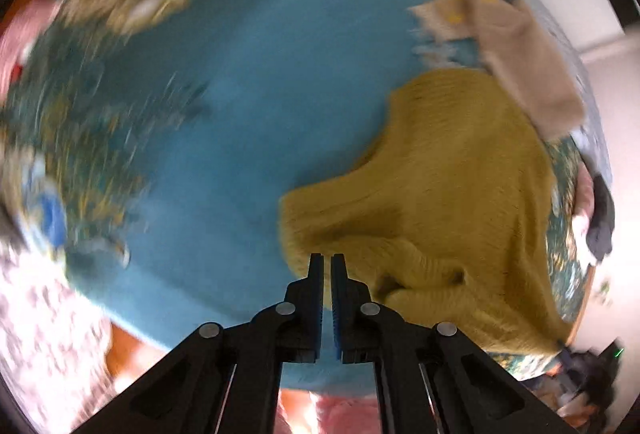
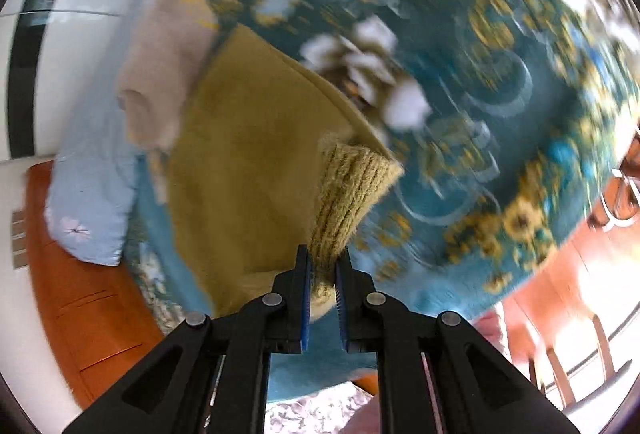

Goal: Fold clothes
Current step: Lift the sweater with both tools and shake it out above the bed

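**Sweater cuff pinched at right, left empty**

Right gripper (image 2: 323, 266): fingers narrowed onto ribbed cuff (image 2: 352, 186) of mustard sweater (image 2: 240, 162), knit clamped between blue pads (image 2: 306, 298). Left gripper (image 1: 327, 266): nearly closed, thin slit only, nothing between; tips just beside sweater's edge (image 1: 432, 202). Sweater spread on teal patterned bedspread (image 2: 500, 114), beige garment (image 1: 520, 46) overlapping far end. No legible writing; heavy motion blur.

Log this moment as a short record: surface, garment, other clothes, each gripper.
surface: teal floral bedspread
garment: mustard knit sweater, spread out and rumpled
other clothes: beige garment lying beyond the sweater
left gripper: shut, empty, at the sweater's near edge
right gripper: shut on the sweater's ribbed cuff
image quality: motion blur in both views
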{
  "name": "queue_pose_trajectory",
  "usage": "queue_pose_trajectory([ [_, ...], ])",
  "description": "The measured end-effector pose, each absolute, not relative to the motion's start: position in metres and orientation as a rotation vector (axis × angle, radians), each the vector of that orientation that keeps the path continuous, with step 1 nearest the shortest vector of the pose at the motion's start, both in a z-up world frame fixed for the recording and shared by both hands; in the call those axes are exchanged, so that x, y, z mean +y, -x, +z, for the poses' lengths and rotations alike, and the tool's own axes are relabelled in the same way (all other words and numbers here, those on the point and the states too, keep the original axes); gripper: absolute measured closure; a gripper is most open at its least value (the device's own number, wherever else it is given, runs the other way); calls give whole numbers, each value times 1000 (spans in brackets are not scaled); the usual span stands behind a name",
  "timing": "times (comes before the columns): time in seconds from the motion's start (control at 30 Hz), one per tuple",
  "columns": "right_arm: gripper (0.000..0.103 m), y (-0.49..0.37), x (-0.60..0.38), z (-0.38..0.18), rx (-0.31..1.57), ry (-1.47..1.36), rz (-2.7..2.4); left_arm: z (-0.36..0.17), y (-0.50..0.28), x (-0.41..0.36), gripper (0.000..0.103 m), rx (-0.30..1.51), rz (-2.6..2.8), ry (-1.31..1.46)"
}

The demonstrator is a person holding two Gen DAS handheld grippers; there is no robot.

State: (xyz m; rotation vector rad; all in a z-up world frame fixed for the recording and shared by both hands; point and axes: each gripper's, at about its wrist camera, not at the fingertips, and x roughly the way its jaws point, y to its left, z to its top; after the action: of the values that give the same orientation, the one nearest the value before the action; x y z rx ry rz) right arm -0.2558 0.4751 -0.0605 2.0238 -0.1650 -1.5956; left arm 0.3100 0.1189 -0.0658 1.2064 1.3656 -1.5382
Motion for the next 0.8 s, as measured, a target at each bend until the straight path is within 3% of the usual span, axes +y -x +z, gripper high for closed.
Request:
queue_pose_trajectory([
  [0.2, 92, 262, 494, -67, -172, -2030, -1655, -86, -345, 123, 93, 1549, -1455, -1129],
  [0.23, 92, 262, 493, -65, -166, -2029, -1657, -91, -346, 124, 85, 1592, -1435, -1113],
  [0.27, 92, 262, 490, -64, -147, -2027, -1655, -97, -346, 125, 69, 1643, -1408, -1093],
  [0.33, 92, 260, 484, -62, -109, -2023, -1650, -111, -344, 127, 54, 1725, -1361, -1039],
  [0.67, 92, 259, 457, -47, -6, -2014, -1631, -157, -319, 131, 52, 2036, -1109, -823],
  [0.8, 92, 262, 455, -47, 15, -2025, -1617, -166, -309, 127, 54, 2053, -1003, -830],
])
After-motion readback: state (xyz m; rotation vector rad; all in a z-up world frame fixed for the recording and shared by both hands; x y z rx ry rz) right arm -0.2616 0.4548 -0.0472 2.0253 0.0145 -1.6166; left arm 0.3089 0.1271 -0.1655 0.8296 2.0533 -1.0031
